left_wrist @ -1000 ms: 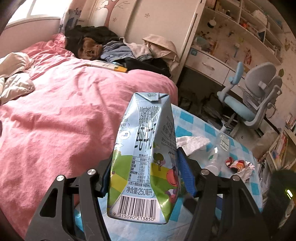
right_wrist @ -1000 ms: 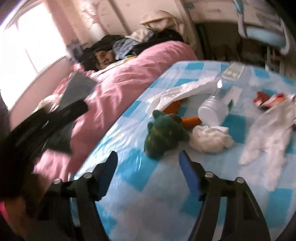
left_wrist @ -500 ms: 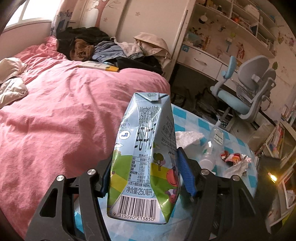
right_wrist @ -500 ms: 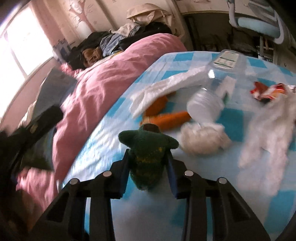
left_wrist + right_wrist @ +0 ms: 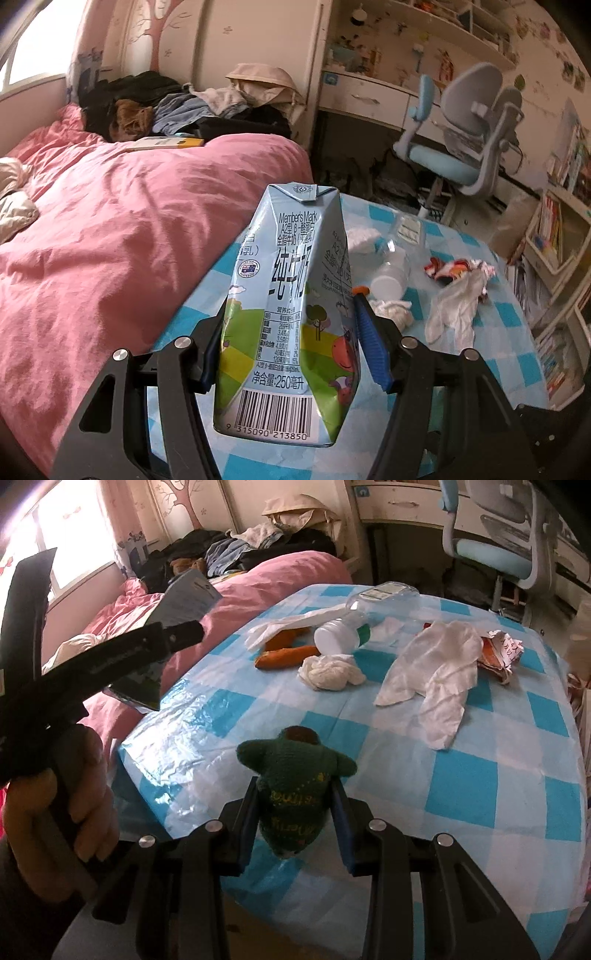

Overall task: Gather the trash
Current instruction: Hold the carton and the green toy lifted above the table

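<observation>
1. So far, the left tongs clamp the milk carton, held above the worktop edge.
2. The right tongs squeeze a green knitted toy.
3. Still lying there: plastic bottle, crumpled tissue, white glove, wrapper.

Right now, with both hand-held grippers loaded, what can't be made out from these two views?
- Any trash bin: in neither view.
- Left wrist view: the milk carton in the left hand-held gripper hides the table behind it.
- Right wrist view: the underside of the green knitted toy in the right hand-held gripper faces away.
- Clear bottle: contents unreadable.
</observation>
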Available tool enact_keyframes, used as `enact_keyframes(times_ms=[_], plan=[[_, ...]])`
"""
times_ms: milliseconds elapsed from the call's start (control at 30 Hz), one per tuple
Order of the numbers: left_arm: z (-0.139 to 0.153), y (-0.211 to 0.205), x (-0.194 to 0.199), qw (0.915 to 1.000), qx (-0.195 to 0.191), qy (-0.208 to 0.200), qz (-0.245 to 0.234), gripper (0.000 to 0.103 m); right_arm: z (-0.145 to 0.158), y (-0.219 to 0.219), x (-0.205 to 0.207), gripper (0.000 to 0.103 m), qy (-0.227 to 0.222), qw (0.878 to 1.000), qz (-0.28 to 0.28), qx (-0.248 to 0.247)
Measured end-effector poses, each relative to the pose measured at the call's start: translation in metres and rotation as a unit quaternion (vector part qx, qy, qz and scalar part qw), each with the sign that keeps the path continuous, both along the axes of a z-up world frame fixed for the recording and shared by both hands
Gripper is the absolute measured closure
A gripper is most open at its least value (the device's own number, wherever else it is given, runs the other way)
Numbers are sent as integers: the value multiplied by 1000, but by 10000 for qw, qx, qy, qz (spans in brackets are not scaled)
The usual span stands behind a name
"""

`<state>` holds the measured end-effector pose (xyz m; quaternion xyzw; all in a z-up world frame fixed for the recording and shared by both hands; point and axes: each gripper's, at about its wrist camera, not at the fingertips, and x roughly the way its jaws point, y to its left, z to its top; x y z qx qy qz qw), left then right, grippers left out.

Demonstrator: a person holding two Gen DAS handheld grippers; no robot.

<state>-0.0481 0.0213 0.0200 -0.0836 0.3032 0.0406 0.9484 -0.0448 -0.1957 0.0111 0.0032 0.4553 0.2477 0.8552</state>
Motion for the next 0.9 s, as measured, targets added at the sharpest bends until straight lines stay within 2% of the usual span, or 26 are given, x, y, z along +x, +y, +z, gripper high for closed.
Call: enact_keyframes(times_ms=[267, 900], plan=[[-8, -13, 1, 9996, 194, 97, -161, 43, 4, -4, -4, 65, -318, 9993, 51, -214], [-16, -19, 0, 9993, 259, 172, -206, 43, 0, -10, -7, 64, -324, 9992, 51, -213]])
